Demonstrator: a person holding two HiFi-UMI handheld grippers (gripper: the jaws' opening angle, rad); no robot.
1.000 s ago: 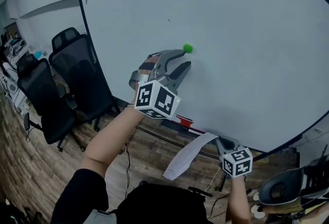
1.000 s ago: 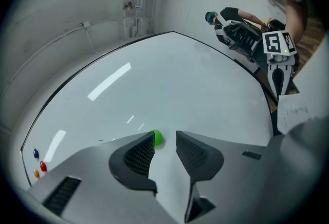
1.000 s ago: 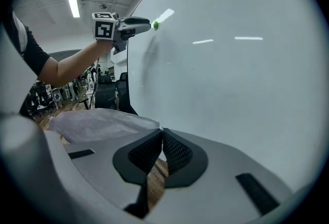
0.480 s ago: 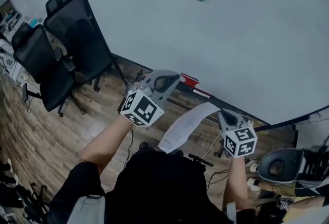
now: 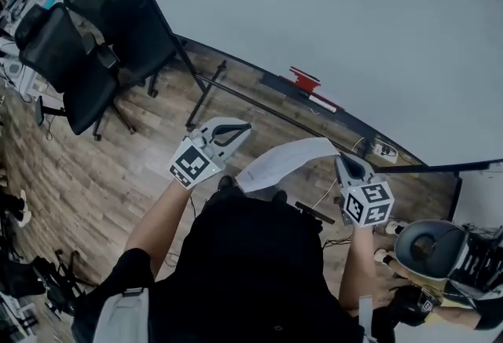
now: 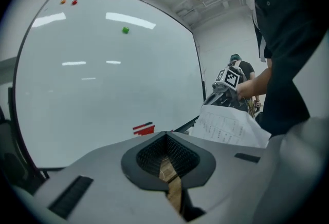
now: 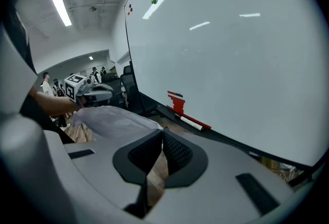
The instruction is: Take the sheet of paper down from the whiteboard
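1. One sheet of paper is off the whiteboard, held above the wooden floor.
2. Two grippers: the right gripper has its jaws clenched on the sheet's end. The left gripper has its jaws closed and empty.
3. Two black chairs; one green magnet.
4. The sheet's print is unreadable.

No words or numbers can be read anywhere. The sheet of paper carries printed lines, too small to make out. The marker cube shows only black-and-white square patterns, no lettering.
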